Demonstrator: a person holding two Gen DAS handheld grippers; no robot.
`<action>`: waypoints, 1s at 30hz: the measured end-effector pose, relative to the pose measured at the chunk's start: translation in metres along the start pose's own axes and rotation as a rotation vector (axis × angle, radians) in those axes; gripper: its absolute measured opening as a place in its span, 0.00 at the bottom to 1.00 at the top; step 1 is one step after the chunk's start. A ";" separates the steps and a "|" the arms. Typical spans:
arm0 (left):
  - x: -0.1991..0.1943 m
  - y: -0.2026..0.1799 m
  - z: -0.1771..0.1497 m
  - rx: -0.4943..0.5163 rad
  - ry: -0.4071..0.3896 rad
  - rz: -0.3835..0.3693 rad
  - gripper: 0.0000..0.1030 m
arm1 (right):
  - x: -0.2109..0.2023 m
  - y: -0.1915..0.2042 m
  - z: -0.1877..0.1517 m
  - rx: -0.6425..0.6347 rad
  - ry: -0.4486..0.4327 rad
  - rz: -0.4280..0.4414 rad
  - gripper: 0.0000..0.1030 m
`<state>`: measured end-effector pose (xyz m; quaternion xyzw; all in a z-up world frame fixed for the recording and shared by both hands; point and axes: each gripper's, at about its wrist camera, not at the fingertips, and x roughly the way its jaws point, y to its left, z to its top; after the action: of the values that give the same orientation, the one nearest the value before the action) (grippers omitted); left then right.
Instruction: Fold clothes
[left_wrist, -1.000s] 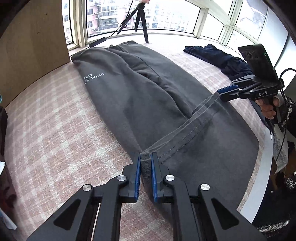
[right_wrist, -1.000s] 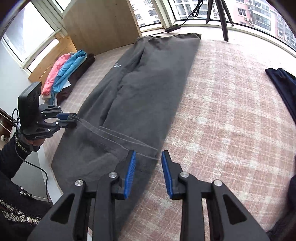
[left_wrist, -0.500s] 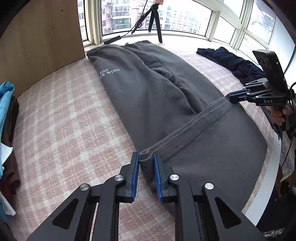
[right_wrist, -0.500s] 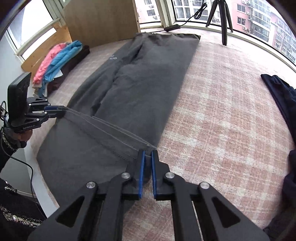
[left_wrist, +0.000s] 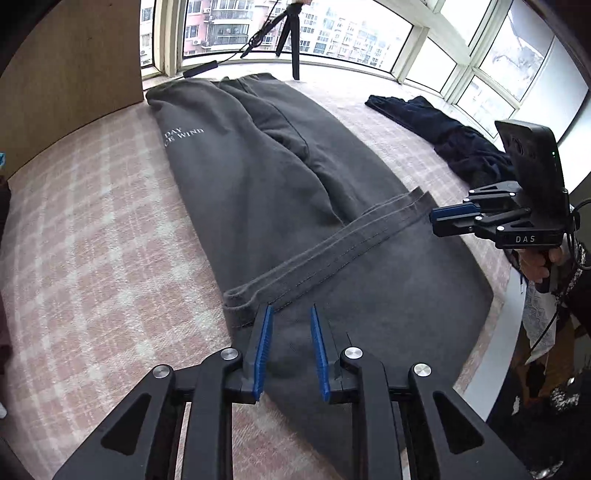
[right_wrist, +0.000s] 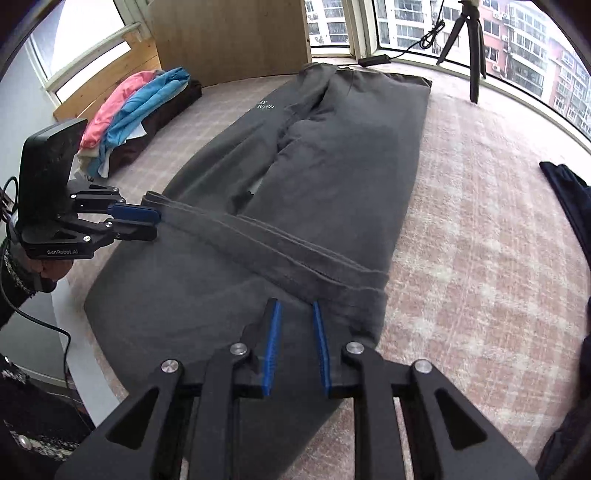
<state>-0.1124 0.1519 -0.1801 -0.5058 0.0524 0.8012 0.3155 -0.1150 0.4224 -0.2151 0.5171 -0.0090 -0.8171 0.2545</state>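
Two released grippers, left gripper (left_wrist: 290, 347) and right gripper (right_wrist: 297, 345) opening, flank one grey sweatpants (left_wrist: 258, 192) hem.

"DAS" on right gripper (left_wrist: 455, 218), "GenRobot.AI" on left gripper (right_wrist: 138, 223), "WIND" on trousers (left_wrist: 266, 192)

The left claw (left_wrist: 290, 314) is seen at the lower centre of its own view, pointed downward, with its blue pads (left_wrist: 263, 347) parted and nothing pressed between them. The right claw (right_wrist: 295, 310) is held in the same way at the lower centre of its view; its jaws are opening. Each claw is carried by a hand (left_wrist: 535, 264) in a dark sleeve.
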 end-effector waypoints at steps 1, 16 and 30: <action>-0.016 0.002 0.002 0.002 -0.021 -0.008 0.19 | -0.012 -0.001 0.001 0.028 -0.014 0.015 0.18; -0.119 0.052 0.122 0.127 -0.200 0.195 0.33 | -0.167 0.027 0.124 -0.057 -0.310 -0.127 0.18; 0.069 0.145 0.191 -0.105 -0.067 0.112 0.33 | 0.094 0.015 0.315 -0.249 -0.048 -0.010 0.18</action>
<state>-0.3617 0.1450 -0.1804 -0.4910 0.0279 0.8356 0.2445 -0.4088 0.2912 -0.1436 0.4618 0.0890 -0.8253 0.3126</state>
